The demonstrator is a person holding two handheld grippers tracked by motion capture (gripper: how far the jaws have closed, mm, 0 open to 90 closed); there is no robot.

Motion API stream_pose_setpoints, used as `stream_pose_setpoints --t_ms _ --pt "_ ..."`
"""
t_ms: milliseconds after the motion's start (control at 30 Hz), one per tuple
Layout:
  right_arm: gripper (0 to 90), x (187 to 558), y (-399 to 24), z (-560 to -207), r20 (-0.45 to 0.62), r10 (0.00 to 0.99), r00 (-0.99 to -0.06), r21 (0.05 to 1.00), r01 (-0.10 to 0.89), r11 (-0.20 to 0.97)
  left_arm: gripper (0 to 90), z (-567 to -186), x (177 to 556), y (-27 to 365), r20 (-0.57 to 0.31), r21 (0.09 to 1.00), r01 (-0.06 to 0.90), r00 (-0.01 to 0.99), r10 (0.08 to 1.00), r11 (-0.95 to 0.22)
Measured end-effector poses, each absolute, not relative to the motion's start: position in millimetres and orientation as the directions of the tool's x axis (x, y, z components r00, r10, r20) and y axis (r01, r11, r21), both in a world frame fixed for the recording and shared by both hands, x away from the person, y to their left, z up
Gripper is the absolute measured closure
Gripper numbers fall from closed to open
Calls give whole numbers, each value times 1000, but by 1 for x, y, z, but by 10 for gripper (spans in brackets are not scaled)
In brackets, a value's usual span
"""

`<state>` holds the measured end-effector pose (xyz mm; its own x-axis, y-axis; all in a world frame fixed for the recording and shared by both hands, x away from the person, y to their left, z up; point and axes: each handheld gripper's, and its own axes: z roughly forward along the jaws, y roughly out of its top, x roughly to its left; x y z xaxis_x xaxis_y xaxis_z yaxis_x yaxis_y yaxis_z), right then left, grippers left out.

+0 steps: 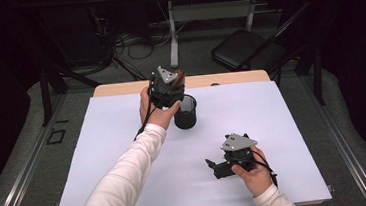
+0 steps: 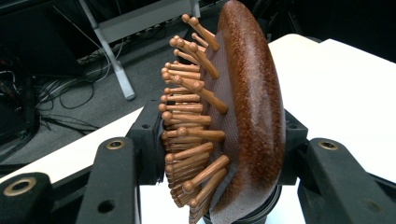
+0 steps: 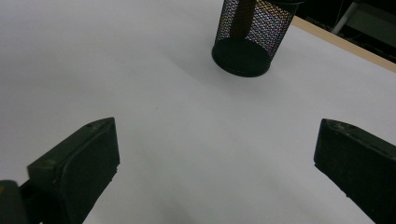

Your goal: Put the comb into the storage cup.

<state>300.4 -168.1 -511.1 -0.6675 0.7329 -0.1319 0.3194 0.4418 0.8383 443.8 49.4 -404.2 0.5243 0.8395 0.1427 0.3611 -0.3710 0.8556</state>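
Note:
A brown wooden paddle hairbrush (image 2: pixel 252 107) with wooden pins stands upright between my left gripper's (image 2: pixel 219 140) jaws, which are shut on its head. In the high view that left gripper (image 1: pixel 168 86) hovers at the table's far middle, directly above a black mesh cup (image 1: pixel 187 113). The brush's handle (image 3: pixel 243 16) reaches down inside the mesh cup (image 3: pixel 247 37); the cup's rim (image 2: pixel 261 212) shows just under the brush head. My right gripper (image 1: pixel 216 168) rests low near the front right, jaws open and pointing left, with nothing between them (image 3: pixel 217 158).
A white sheet (image 1: pixel 124 138) covers the wooden table (image 1: pixel 119 88). Behind the table stand a black folding chair (image 1: pixel 246 47) and a white desk leg (image 1: pixel 172 33), with cables on the floor.

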Motion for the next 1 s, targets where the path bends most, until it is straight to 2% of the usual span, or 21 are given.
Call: stream_pose_setpoints --t_ms 433,1000 --pt "0 300 -168 -511 -135 732 -668 838 318 444 484 -407 437 40 206 846 321 539 817 -425" --pt "1 302 -170 -512 -128 735 -666 837 325 440 478 -411 430 34 246 839 285 562 790 -464"
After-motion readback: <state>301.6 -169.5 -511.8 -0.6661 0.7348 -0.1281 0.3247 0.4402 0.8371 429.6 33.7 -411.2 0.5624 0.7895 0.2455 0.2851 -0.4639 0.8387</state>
